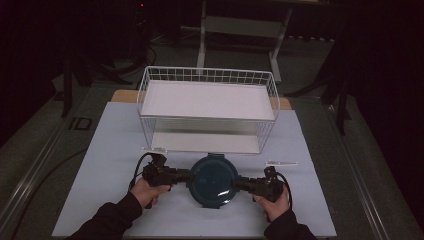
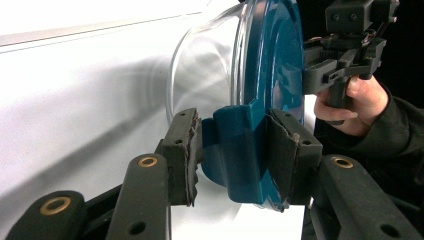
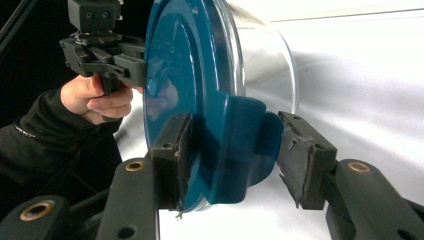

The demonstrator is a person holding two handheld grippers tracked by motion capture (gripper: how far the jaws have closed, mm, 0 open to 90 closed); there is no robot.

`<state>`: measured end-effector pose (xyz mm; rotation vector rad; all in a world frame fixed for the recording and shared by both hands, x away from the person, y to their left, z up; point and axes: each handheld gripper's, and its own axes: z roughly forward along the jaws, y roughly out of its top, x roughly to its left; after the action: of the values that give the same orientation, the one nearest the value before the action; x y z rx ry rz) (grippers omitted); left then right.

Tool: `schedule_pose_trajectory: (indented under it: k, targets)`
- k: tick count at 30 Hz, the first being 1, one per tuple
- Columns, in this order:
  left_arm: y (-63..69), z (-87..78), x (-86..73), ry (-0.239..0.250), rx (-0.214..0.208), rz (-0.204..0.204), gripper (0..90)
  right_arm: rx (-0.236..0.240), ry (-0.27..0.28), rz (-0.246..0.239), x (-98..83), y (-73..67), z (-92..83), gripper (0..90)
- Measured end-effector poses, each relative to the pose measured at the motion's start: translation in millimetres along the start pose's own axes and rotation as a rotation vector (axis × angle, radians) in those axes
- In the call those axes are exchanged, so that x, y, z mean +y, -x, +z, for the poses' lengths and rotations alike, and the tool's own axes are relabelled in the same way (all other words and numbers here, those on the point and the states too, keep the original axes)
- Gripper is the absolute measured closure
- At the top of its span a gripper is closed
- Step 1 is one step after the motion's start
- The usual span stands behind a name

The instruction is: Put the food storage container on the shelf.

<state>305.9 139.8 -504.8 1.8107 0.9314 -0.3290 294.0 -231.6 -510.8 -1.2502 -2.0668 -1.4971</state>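
**Q:** What holds the container, starting nearest the person?

**A:** Two hand-held grippers. The left gripper (image 1: 186, 176) is clamped on the left clip tab of the teal lid (image 1: 214, 180); in the left gripper view both pads press the tab (image 2: 240, 150). The right gripper (image 1: 239, 184) straddles the opposite tab (image 3: 245, 145): one pad lies against the lid face, the other pad (image 3: 300, 155) stands just clear, so its jaws are partly open and grip nothing.

**Q:** Where does the container sit?

**A:** The lid caps a clear round container (image 2: 205, 75) resting on the white table (image 1: 110, 150), between the two hands, just in front of the wire rack (image 1: 207, 107).

**Q:** What could go wrong?

**A:** A lift made now would likely be one-sided; the container could tilt about the left tab and swing or drop. If the right jaws close off-centre, the pad may slide off the smooth rounded tab. Squeezing either clip could also unlatch the lid, leaving the clear body behind.

**Q:** And farther off?

**A:** The rack's lower shelf (image 1: 205, 142) sits close beyond; a forward lurch could knock the container against its front wire.
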Motion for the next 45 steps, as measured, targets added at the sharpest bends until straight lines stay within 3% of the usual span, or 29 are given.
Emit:
schedule_pose_trajectory:
  k: [3,5,11,17,19,23,27,31,37,45]
  targets:
    - [2.3,-1.1,-3.1,0.005,0.002,0.006,58.7,0.015,-0.003,0.001,-1.9,0.2,0.0,50.1]
    - [-1.1,-2.7,-5.5,0.001,-0.014,-0.014,58.9,0.041,-0.008,-0.011,-2.3,0.2,-1.5,56.9]
    - [-1.0,-3.3,-8.1,0.013,-0.010,-0.013,59.1,0.030,-0.008,-0.026,-1.6,-1.6,-1.0,56.8]
    - [3.0,-1.7,-9.0,0.040,0.014,-0.057,58.7,0.023,0.005,-0.001,-3.4,-2.1,-1.5,57.2]
    - [3.3,-1.9,-8.7,0.038,0.016,-0.047,58.7,0.030,0.006,0.002,-3.8,-2.1,-1.8,57.3]
    - [3.3,-1.0,-9.0,0.055,0.011,-0.075,58.7,0.030,0.021,0.007,1.2,-1.8,-3.1,57.6]
    - [3.8,-3.5,0.4,0.067,0.024,-0.059,58.6,0.034,0.024,-0.006,7.0,-2.8,-3.6,57.6]
    - [-2.6,-3.9,9.9,0.089,0.040,-0.035,58.2,0.019,0.036,-0.033,23.1,-2.0,-1.5,57.4]
    - [-15.4,-1.9,20.9,0.119,0.057,-0.028,57.9,0.018,0.040,-0.032,40.7,8.0,5.9,57.3]
    - [-37.2,2.9,34.7,0.174,0.049,0.000,57.7,0.015,0.054,-0.037,59.0,24.4,15.0,57.3]
